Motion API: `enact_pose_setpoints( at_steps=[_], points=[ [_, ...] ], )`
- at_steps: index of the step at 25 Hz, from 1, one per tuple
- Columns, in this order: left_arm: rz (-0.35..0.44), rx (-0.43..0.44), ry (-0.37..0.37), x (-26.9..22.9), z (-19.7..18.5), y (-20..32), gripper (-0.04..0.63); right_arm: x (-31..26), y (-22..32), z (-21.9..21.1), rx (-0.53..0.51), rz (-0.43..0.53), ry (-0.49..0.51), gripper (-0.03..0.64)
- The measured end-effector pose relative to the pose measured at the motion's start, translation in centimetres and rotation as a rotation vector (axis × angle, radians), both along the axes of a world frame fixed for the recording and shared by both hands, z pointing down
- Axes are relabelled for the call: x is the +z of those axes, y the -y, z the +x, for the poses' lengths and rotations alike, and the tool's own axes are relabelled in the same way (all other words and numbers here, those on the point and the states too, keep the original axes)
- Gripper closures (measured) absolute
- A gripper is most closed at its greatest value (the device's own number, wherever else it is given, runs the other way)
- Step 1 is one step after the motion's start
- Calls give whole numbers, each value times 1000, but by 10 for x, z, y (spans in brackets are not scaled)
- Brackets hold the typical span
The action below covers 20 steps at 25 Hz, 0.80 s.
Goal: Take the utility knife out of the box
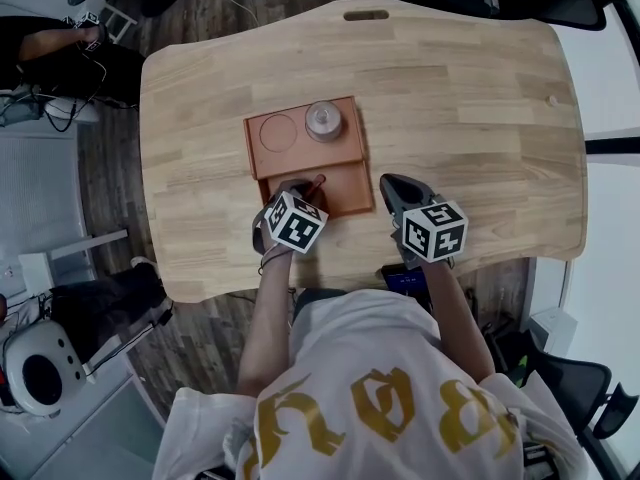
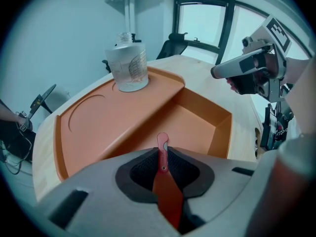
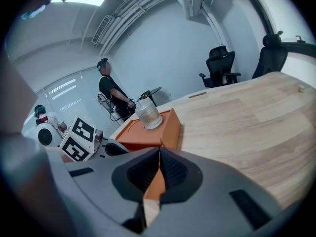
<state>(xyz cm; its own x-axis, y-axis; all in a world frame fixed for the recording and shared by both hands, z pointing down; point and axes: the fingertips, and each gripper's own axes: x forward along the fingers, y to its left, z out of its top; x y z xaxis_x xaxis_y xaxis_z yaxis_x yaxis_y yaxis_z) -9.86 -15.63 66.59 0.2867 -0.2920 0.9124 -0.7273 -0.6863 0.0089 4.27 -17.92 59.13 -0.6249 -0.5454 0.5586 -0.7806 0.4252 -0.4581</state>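
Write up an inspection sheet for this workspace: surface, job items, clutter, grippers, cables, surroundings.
Surface: light wooden table, slot cut near its far edge.
Job's things: orange box near the front edge; red utility knife over the box's deep compartment.
Clutter: glass jar upright on the box's raised shelf, beside a round recess.
Grippers: left gripper shut on the utility knife; right gripper shut, nothing between its jaws, to the right of the box.
Cables: loose cables on the floor left of the table.
Surroundings: a person, office chairs, windows.
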Motion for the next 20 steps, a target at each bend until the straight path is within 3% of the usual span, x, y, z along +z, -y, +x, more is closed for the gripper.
enact_pose_setpoints(
  at_steps=[20],
  points=[
    [180,-154,-173,-65,13,-13,537,-40,-21,7,-18,128,-30,604]
  ],
)
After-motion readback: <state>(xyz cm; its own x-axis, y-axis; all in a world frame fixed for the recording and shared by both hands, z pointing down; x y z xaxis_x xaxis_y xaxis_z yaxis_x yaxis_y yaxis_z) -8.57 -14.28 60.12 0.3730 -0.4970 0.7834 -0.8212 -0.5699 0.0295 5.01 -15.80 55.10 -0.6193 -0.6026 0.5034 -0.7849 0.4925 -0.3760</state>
